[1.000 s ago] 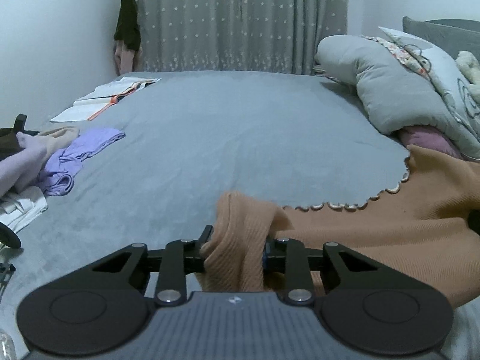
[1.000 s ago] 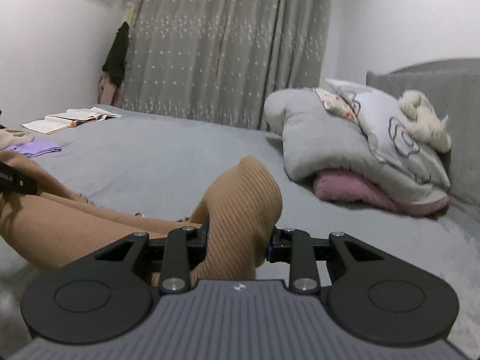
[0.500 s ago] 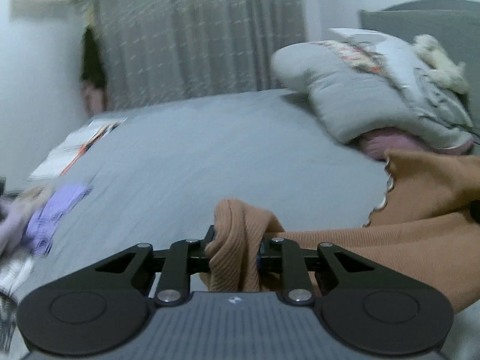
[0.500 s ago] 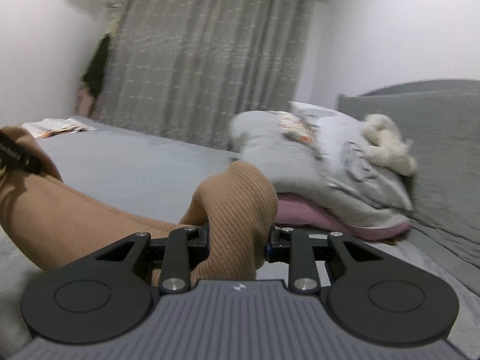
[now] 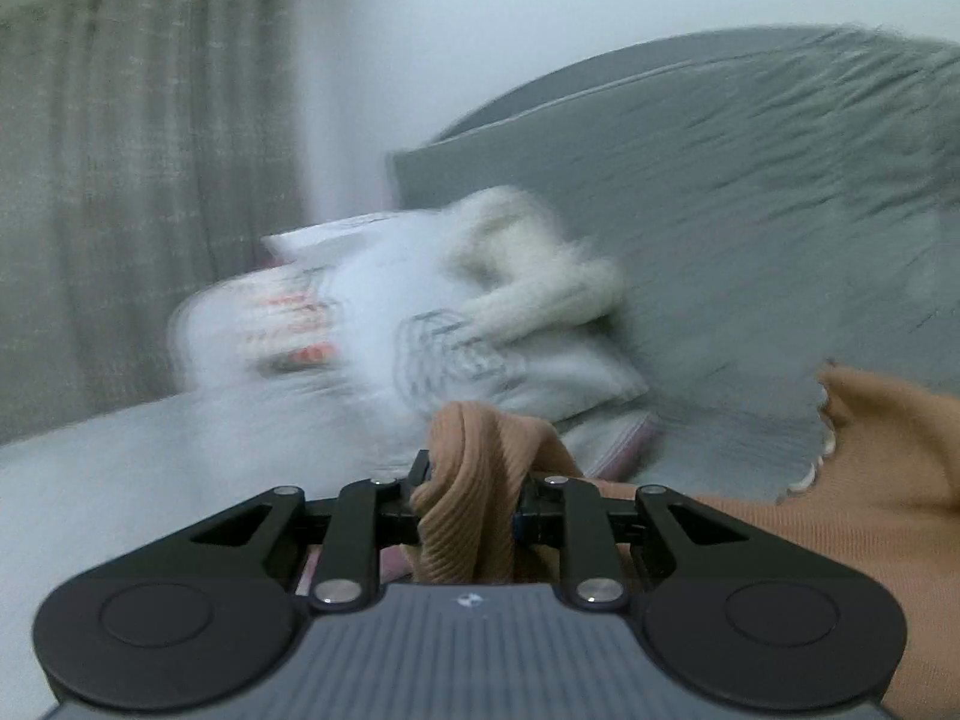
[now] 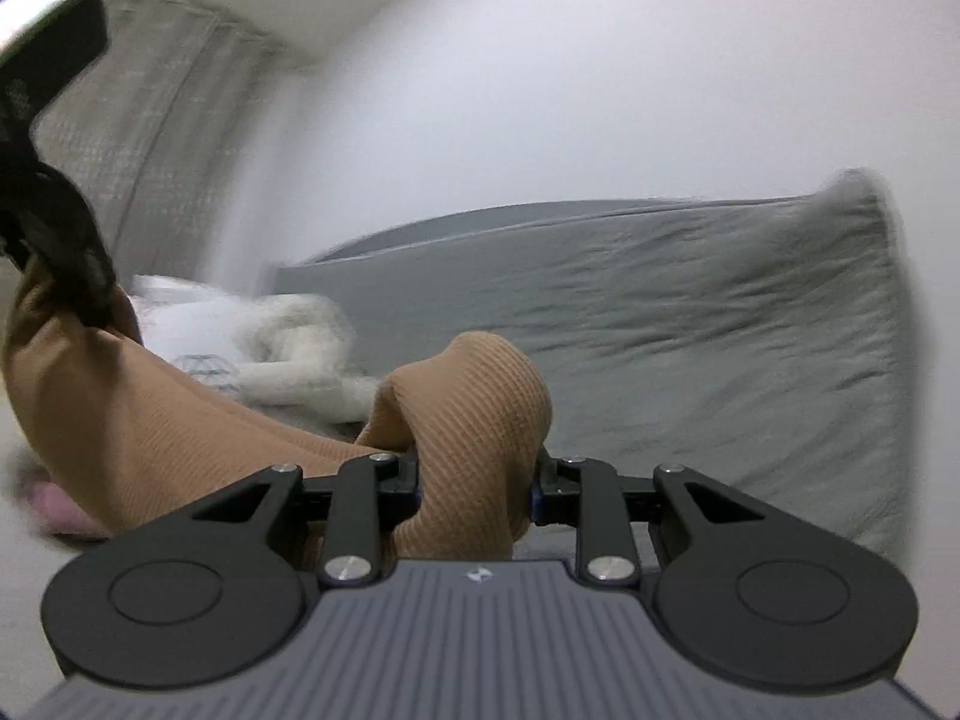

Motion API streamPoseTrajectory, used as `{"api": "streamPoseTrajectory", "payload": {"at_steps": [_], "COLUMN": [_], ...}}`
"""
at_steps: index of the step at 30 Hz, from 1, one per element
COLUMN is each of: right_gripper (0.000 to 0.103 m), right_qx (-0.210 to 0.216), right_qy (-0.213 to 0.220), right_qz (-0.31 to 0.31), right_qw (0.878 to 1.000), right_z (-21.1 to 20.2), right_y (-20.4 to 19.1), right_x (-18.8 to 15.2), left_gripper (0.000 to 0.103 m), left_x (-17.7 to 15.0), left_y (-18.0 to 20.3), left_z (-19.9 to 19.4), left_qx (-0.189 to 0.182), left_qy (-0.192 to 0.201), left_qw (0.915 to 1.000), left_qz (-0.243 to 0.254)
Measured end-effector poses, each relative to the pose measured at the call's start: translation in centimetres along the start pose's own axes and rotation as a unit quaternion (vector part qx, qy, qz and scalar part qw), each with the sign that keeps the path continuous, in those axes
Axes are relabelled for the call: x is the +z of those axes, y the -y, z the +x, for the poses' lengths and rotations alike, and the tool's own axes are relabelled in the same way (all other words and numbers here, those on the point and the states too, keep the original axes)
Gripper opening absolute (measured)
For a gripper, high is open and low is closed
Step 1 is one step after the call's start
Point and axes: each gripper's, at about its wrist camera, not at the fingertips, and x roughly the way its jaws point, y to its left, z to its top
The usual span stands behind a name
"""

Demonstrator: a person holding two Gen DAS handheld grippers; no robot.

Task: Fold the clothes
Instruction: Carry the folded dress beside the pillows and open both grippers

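An orange-tan ribbed knit garment [image 5: 852,516] with a scalloped white-trimmed edge hangs between my two grippers. My left gripper [image 5: 471,504] is shut on a bunched fold of it. My right gripper [image 6: 477,483] is shut on another bunched fold [image 6: 480,396]. In the right wrist view the garment stretches left and up [image 6: 120,408] to the left gripper [image 6: 54,192], which is raised at the upper left. Both views are blurred by motion.
A grey padded headboard [image 6: 690,312] fills the right side. Pillows with a white plush toy [image 5: 534,276] lie in front of it, over a pink cushion [image 6: 54,504]. A grey curtain [image 5: 132,210] hangs at the left. The white wall is behind.
Both grippers have risen and swung right toward the headboard, lifting the garment off the bed. The bed surface and the clothes pile at the left have left view.
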Motion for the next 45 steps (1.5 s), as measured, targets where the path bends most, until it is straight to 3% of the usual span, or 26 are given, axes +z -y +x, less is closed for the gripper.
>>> {"api": "streamPoseTrajectory", "payload": {"at_steps": [2,4,6,7,8,9,11,12,15,18,21,22,23,24,25,26,27,29,31,32,34,36,39,41,43,45], "right_gripper": [0.031,0.034,0.043,0.044,0.044,0.044,0.044,0.044,0.044,0.045,0.045,0.046,0.047,0.057,0.070,0.076,0.081,0.081,0.081,0.081,0.081,0.077,0.074,0.074,0.083,0.084], "right_qx": [-0.056,-0.067,-0.059,-0.046,-0.037,-0.026,-0.032,-0.030,-0.024,-0.036,-0.054,-0.065,-0.076,-0.071,-0.055,-0.031,0.011,0.088,0.140,0.153,0.147,0.127,0.075,0.061,0.034,-0.026], "right_qy": [-0.024,-0.073,-0.199,-0.272,-0.326,-0.414,-0.467,-0.472,-0.453,-0.459,-0.434,-0.401,-0.350,-0.325,-0.297,-0.281,-0.290,-0.328,-0.368,-0.398,-0.471,-0.467,-0.461,-0.450,-0.439,-0.428], "right_qz": [0.034,0.063,0.100,0.108,0.145,0.237,0.407,0.458,0.421,0.446,0.452,0.446,0.434,0.420,0.393,0.365,0.338,0.293,0.255,0.242,0.250,0.318,0.360,0.368,0.362,0.328], "right_qw": [0.998,0.993,0.973,0.955,0.933,0.878,0.784,0.753,0.786,0.768,0.778,0.798,0.827,0.844,0.869,0.887,0.895,0.894,0.883,0.872,0.833,0.815,0.808,0.811,0.822,0.842], "right_z": [1.9,3.2,5.5,6.9,7.7,8.8,8.2,7.7,6.7,5.4,4.5,4.0,3.5,3.5,3.6,3.9,4.5,5.7,6.6,7.1,8.1,7.8,6.6,5.7,5.0,4.7], "right_y": [1.5,1.6,1.3,1.1,2.0,4.4,9.4,11.3,12.4,12.8,13.6,14.0,14.3,14.2,13.5,12.6,11.1,8.3,5.9,4.9,4.7,7.1,9.8,10.6,11.1,11.5], "right_x": [-2.1,-3.7,-6.8,-8.4,-9.8,-12.4,-14.9,-15.6,-14.6,-15.1,-14.2,-13.1,-11.4,-10.6,-9.6,-8.9,-8.9,-9.6,-10.7,-11.7,-14.7,-15.2,-14.5,-14.2,-13.5,-12.7], "left_gripper": [0.035,0.047,0.048,0.046,0.049,0.052,0.070,0.072,0.072,0.076,0.080,0.080,0.080,0.080,0.080,0.080,0.080,0.081,0.083,0.089,0.103,0.103,0.103,0.103,0.103,0.102], "left_x": [-1.4,-5.4,-11.0,-14.0,-16.4,-17.2,-18.2,-17.7,-15.5,-13.6,-13.3,-13.5,-13.8,-14.1,-14.4,-15.3,-15.9,-16.9,-18.0,-18.5,-19.1,-19.2,-18.7,-18.2,-18.0,-17.8], "left_y": [3.3,5.7,7.3,7.7,7.8,7.6,6.3,5.5,3.8,3.4,2.8,2.5,2.3,2.3,2.4,2.6,3.1,4.2,5.8,6.7,7.8,8.3,8.4,8.3,8.0,7.7], "left_z": [4.9,10.6,16.4,18.4,19.4,19.2,18.6,18.8,18.9,17.8,16.4,16.0,15.6,15.2,14.8,14.4,14.1,14.0,14.6,14.8,15.2,15.8,15.5,14.6,13.5,12.3], "left_qx": [-0.018,0.011,0.068,0.094,0.110,0.108,0.112,0.109,0.116,0.158,0.155,0.144,0.133,0.114,0.100,0.066,0.041,0.004,0.009,0.012,0.026,0.039,0.036,0.047,0.061,0.071], "left_qy": [-0.019,-0.094,-0.206,-0.250,-0.263,-0.246,-0.199,-0.204,-0.201,-0.168,-0.168,-0.171,-0.174,-0.176,-0.178,-0.185,-0.190,-0.199,-0.202,-0.204,-0.204,-0.205,-0.207,-0.200,-0.197,-0.196], "left_qw": [0.9996,0.9955,0.9754,0.9609,0.9538,0.9585,0.9702,0.9710,0.9727,0.9729,0.9731,0.9743,0.9756,0.9777,0.9789,0.9802,0.9802,0.9788,0.9791,0.9789,0.9785,0.9774,0.9763,0.9755,0.9740,0.9719], "left_qz": [-0.010,0.000,0.041,0.074,0.096,0.097,0.080,0.061,0.014,0.019,0.027,0.022,0.016,0.005,-0.005,-0.026,-0.039,-0.051,-0.021,-0.006,0.016,0.030,0.052,0.078,0.094,0.109]}}
